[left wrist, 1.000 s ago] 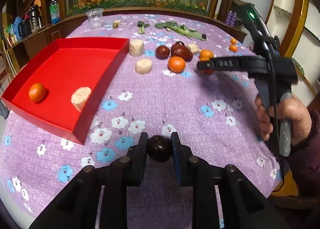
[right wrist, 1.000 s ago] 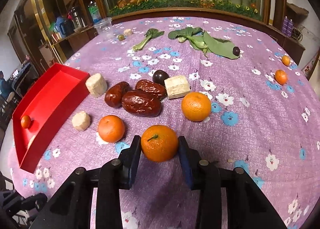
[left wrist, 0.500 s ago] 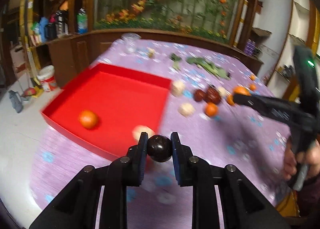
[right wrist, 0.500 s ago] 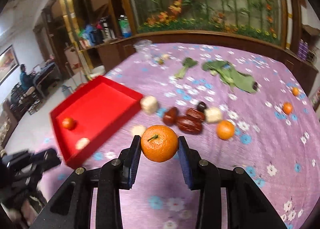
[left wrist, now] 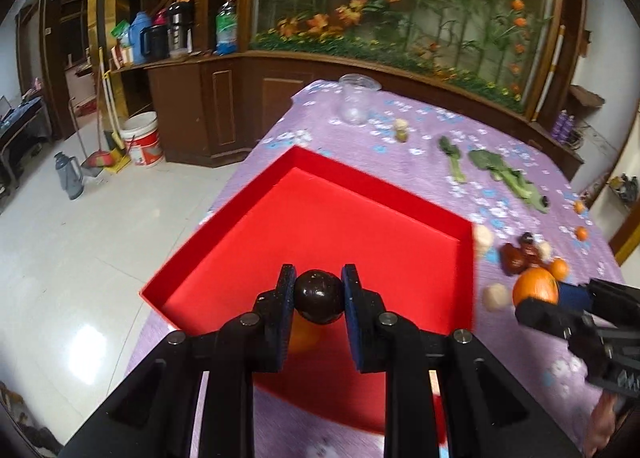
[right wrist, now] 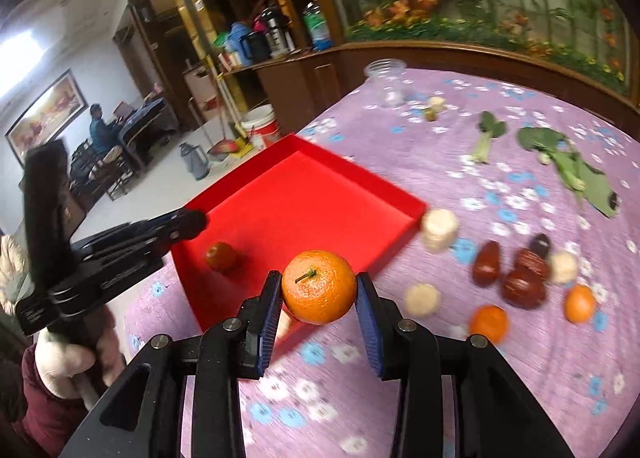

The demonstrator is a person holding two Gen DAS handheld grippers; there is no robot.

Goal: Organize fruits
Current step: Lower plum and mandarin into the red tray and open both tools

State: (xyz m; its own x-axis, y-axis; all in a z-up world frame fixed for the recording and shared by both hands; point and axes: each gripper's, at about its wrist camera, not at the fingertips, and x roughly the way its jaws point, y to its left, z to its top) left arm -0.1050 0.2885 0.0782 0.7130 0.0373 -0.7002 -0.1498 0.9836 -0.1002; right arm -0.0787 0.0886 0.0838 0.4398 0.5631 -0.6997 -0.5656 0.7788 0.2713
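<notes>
My left gripper [left wrist: 319, 295] grips a dark plum [left wrist: 319, 297] above the red tray [left wrist: 360, 194]. My right gripper [right wrist: 318, 294] clamps an orange [right wrist: 319, 286] over the tray's near edge, on the tabletop [right wrist: 520, 338].

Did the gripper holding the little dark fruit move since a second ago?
Yes. The left gripper, shut on the dark round fruit, has swung from the purple tablecloth to over the red tray.

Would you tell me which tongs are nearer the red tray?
Left. The left tongs hold a dark fruit over the red tray; the right tongs hold an orange at its corner.
</notes>
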